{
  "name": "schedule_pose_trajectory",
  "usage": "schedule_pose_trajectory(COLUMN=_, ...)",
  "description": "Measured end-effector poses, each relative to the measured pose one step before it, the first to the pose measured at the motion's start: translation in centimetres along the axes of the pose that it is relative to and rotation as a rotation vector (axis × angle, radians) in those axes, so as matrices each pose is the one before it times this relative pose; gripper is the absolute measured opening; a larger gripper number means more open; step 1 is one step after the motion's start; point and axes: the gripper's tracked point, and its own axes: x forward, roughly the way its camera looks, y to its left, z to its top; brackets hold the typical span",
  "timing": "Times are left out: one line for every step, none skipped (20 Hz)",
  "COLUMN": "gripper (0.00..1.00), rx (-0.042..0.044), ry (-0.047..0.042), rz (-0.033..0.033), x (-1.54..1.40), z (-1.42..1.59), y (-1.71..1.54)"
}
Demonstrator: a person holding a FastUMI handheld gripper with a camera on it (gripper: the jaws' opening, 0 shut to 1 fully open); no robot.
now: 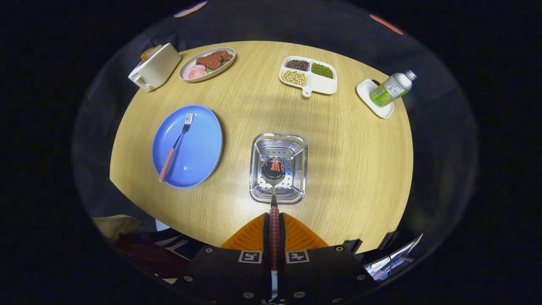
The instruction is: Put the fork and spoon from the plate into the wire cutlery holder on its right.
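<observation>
Tongs clamp one spoon; one fork on plate.

Spoon, checked handle, is clamped between the fingers, bowl over the steel cutlery holder. Fork lies on the blue plate, left of the holder.

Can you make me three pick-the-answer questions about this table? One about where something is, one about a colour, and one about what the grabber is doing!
1. Where is the fork?
A on the blue plate
B in the holder
C on the bare table

2. What colour are the gripper's fingers?
A green
B orange
C white

3. What are the fingers doing?
A open
B shut on the spoon
C shut on the bottle

Answers: 1 A, it lies across the plate. 2 B, both are orange. 3 B, the checked handle is pinched, bowl over the wire cutlery holder.
</observation>
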Motion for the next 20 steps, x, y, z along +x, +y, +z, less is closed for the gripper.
schedule_pose_trajectory(gripper=0.06, rx=-0.00178, ry=0.01110, rz=-0.00257, x=0.236, z=-0.025, y=-0.062)
schedule_pose_trajectory(gripper=0.07, rx=-0.00182, ry=0.00451, rz=-0.00399, x=0.130, z=0.052, y=-0.114)
schedule_pose_trajectory(gripper=0.08, rx=-0.00352, ry=-0.00075, rz=-0.00427, x=0.059, z=0.050, y=-0.090)
schedule_pose_trajectory(gripper=0.10, rx=-0.00210, ry=-0.00339, rz=-0.00315, x=-0.072, z=-0.052, y=-0.274)
schedule_pose_trajectory(gripper=0.10, rx=0.00151, ry=-0.00390, rz=-0.00289, x=-0.046, z=-0.020, y=0.010)
schedule_pose_trajectory(gripper=0.13, rx=0.00136, ry=-0.00538, rz=0.00227, x=-0.168, z=0.036, y=0.096)
schedule_pose_trajectory(gripper=0.14, rx=0.00646, ry=-0.00547, rz=0.00318, x=-0.094, z=-0.026, y=0.096)
schedule_pose_trajectory(gripper=0.14, rx=0.00910, ry=-0.01030, rz=0.00388, x=-0.231, z=0.001, y=0.127)
schedule_pose_trajectory(gripper=0.15, rx=0.00735, ry=-0.01388, rz=0.00111, x=-0.312, z=-0.020, y=0.051)
schedule_pose_trajectory(gripper=0.17, rx=0.00741, ry=-0.01468, rz=-0.00991, x=-0.459, z=-0.049, y=-0.226)
schedule_pose_trajectory(gripper=0.19, rx=0.00371, ry=-0.02153, rz=-0.01123, x=-0.601, z=0.018, y=-0.303)
schedule_pose_trajectory(gripper=0.26, rx=0.00223, ry=-0.02518, rz=-0.01084, x=-0.713, z=0.151, y=-0.043)
schedule_pose_trajectory(gripper=0.28, rx=0.00434, ry=-0.02894, rz=-0.00831, x=-0.837, z=0.198, y=0.060)
schedule_pose_trajectory(gripper=0.35, rx=0.00341, ry=-0.03347, rz=-0.00699, x=-0.886, z=0.436, y=0.201)
schedule_pose_trajectory(gripper=0.39, rx=-0.00143, ry=-0.03867, rz=-0.00975, x=-0.760, z=0.439, y=0.134)
schedule_pose_trajectory(gripper=0.47, rx=-0.00393, ry=-0.04108, rz=-0.01205, x=-0.752, z=0.545, y=0.353)
schedule_pose_trajectory(gripper=0.50, rx=-0.00063, ry=-0.04191, rz=-0.00463, x=-0.444, z=0.632, y=0.431)
schedule_pose_trajectory(gripper=0.54, rx=0.00687, ry=-0.05256, rz=0.00572, x=-0.001, z=0.964, y=0.796)
schedule_pose_trajectory(gripper=0.54, rx=-0.00448, ry=-0.05145, rz=-0.00383, x=0.773, z=0.710, y=0.293)
schedule_pose_trajectory(gripper=0.56, rx=0.00883, ry=0.02809, rz=-0.04165, x=1.050, z=-1.055, y=-0.699)
